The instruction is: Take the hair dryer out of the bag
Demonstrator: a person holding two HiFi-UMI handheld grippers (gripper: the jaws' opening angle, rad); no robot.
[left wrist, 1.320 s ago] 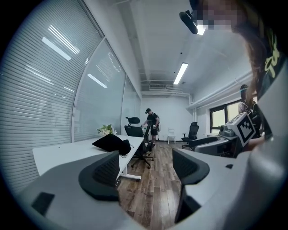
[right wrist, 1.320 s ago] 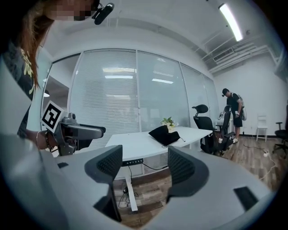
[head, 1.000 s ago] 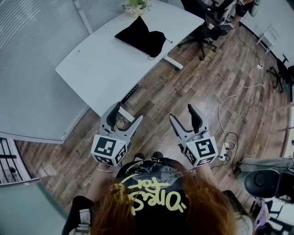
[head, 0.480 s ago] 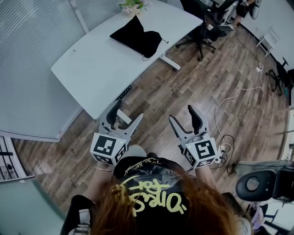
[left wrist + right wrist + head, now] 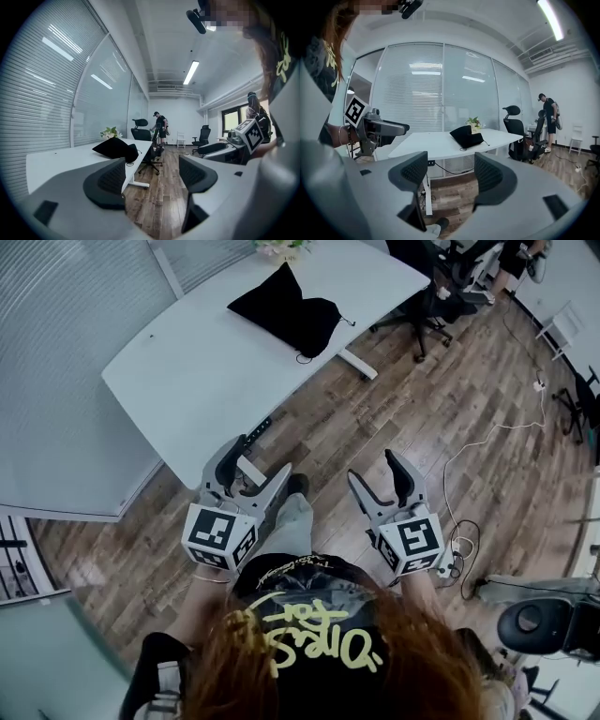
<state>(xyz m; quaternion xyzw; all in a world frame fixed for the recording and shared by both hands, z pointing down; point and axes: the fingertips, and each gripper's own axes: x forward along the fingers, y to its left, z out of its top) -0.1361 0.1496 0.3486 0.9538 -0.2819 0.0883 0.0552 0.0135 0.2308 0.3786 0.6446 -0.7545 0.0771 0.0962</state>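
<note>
table (image 5: 187, 381): white, upper left of the head view, wood floor (image 5: 375, 399) around it
left gripper (image 5: 258, 457): jaws apart, nothing between them; held at the table's near edge, pointing along the table
bag (image 5: 286, 310): black, slumped on the table's far end, drawstring loop trailing toward the edge; flowers (image 5: 279, 246) just behind it; well apart from both grippers
hair dryer: not in sight, only the bag shows
right gripper (image 5: 373, 467): jaws wide apart, empty; over the floor, beside the left gripper
office chair (image 5: 427, 292): black, just past the table's far right end
cable (image 5: 478, 432): white, snaking across the floor at right
</note>
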